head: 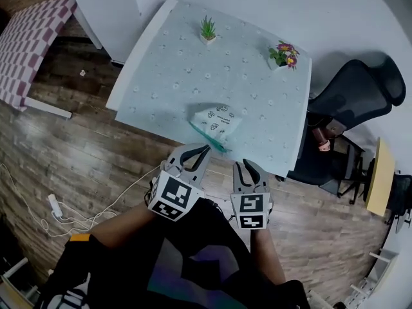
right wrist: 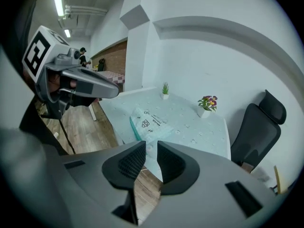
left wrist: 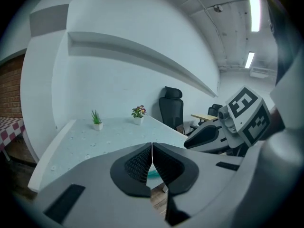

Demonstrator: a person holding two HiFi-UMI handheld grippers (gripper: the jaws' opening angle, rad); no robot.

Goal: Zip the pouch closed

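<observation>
Approach step: left gripper (head: 194, 152), jaws together, right gripper (head: 250, 167), jaws apart, both empty, short of pouch (head: 216, 121) on table (head: 161, 76). Next likely: steady pouch, pinch zipper pull.

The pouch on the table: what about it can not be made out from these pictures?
- Whether the pouch is already zipped: its teal edge is too small in the head view and the right gripper view.
- Left gripper view: the left gripper, shut, hides all of the pouch but a teal sliver.
- Its print: too small to read in any view.
</observation>
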